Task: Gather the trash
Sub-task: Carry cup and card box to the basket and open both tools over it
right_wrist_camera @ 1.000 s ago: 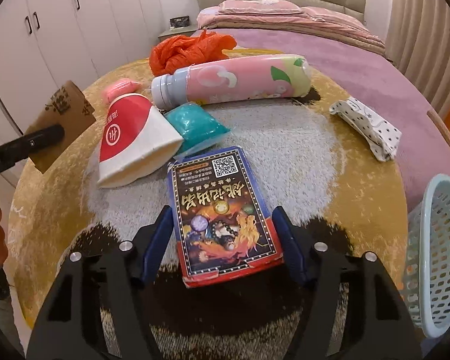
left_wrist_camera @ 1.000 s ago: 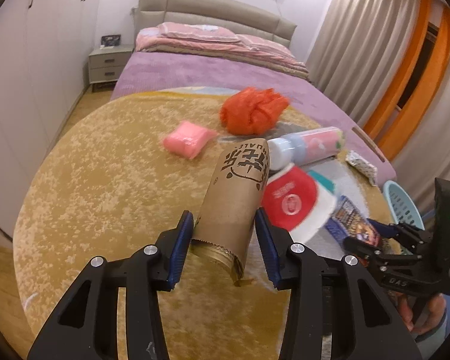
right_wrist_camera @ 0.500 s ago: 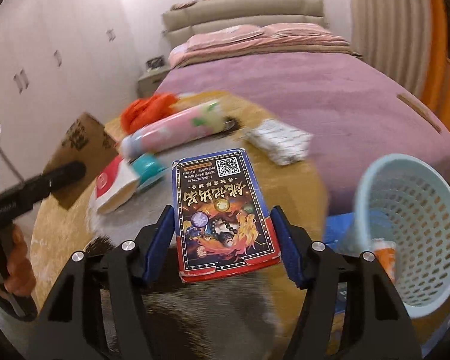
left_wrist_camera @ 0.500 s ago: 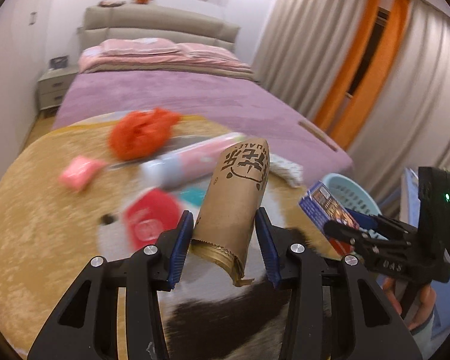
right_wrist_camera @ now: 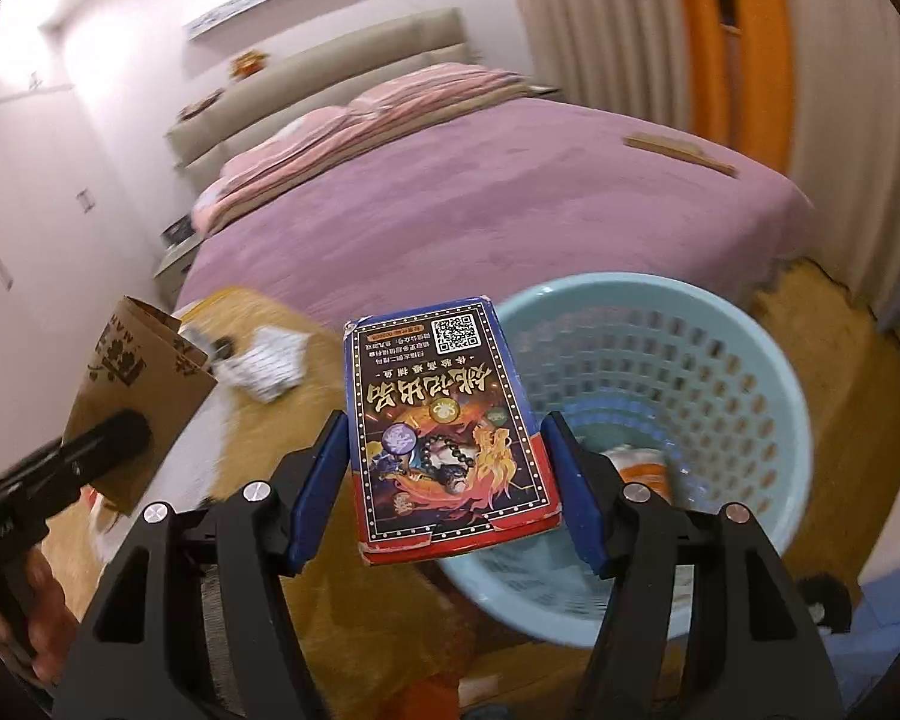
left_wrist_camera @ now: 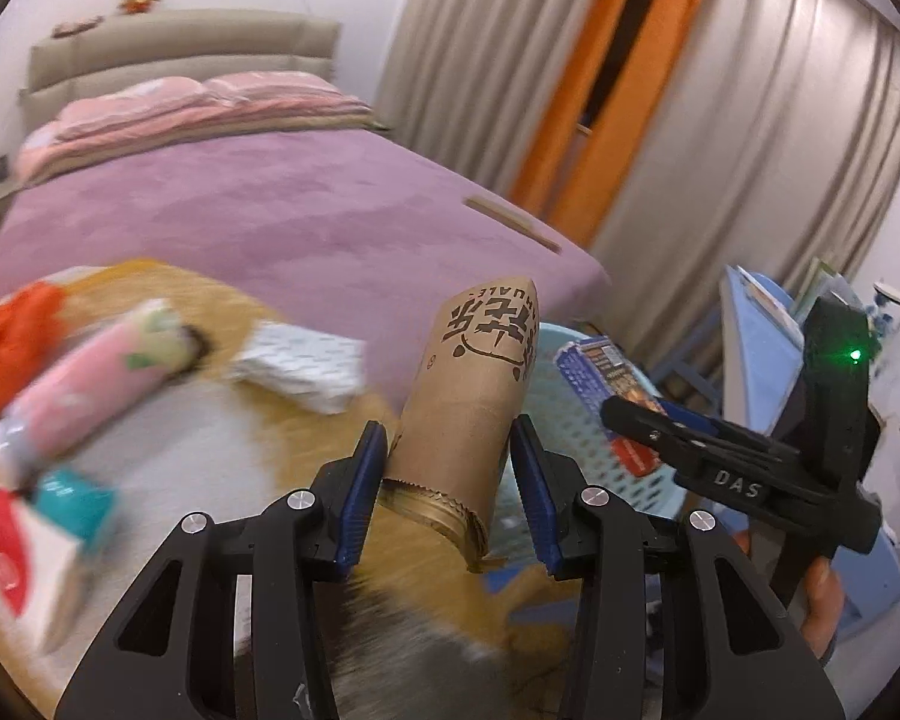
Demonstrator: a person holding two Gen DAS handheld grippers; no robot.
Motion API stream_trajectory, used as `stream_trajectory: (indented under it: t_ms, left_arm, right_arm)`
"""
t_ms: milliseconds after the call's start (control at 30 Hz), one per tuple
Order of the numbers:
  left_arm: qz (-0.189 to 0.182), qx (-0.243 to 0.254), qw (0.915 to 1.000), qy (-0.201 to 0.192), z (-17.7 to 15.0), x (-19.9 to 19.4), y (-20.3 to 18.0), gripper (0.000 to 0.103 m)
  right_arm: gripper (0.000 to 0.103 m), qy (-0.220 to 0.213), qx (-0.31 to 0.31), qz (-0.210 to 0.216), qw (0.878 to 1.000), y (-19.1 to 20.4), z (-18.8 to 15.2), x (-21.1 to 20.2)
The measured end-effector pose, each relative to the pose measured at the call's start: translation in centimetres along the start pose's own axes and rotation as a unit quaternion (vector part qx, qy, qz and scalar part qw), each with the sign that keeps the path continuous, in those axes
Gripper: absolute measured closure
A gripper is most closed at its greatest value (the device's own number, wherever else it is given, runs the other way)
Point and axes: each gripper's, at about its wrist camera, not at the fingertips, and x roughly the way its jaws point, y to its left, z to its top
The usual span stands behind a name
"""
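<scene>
L gripper [left_wrist_camera: 450, 486] jaws pinch paper bag [left_wrist_camera: 471, 408], light, crushable; R gripper [right_wrist_camera: 444, 486] jaws clamp stiff card box [right_wrist_camera: 447, 426] by edges, basket [right_wrist_camera: 678, 354] probably just ahead.

my left tool [left_wrist_camera: 447, 483] grips a brown paper cup [left_wrist_camera: 471, 396] at centre frame, blue pads pressed against its sides. at right, my right tool [left_wrist_camera: 636, 420] clamps a colourful card box [left_wrist_camera: 606, 372] over the light blue basket [left_wrist_camera: 576, 438]. on the yellow table [left_wrist_camera: 258, 324] at left, blurred, lie a pink bottle [left_wrist_camera: 84, 390], an orange bag [left_wrist_camera: 15, 348], a dotted white packet [left_wrist_camera: 300, 366], a red and white cup [left_wrist_camera: 12, 558] and a teal packet [left_wrist_camera: 75, 510]. a purple bed [left_wrist_camera: 240, 210] fills the upper left.
</scene>
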Motion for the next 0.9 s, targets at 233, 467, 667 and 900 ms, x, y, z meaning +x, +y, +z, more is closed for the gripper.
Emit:
stream_trajectory:
  t_ms: [233, 467, 667, 900]
  left_arm:
    - [-0.035, 0.011, 0.9986, 0.037, 0.8, 5.8, -3.5, 0.061]
    - [-0.045, 0.017, 0.9957, 0.079, 0.2, 10.9, -5.6, 0.061]
    - [-0.041, 0.01, 0.9953, 0.087, 0.1, 12.6, -5.8, 0.045]
    - [-0.045, 0.008, 0.9964, 0.071, -0.2, 10.8, -5.4, 0.041]
  right_arm:
    - [0.042, 0.017, 0.044, -0.031, 0.998, -4.9, 0.0, 1.4]
    - [0.042, 0.07, 0.07, -0.058, 0.993, -7.5, -1.2, 4.5]
    - [0.038, 0.085, 0.079, -0.063, 0.991, -8.4, -1.4, 5.7]
    - [0.032, 0.077, 0.085, -0.07, 0.991, -9.0, -1.6, 4.5]
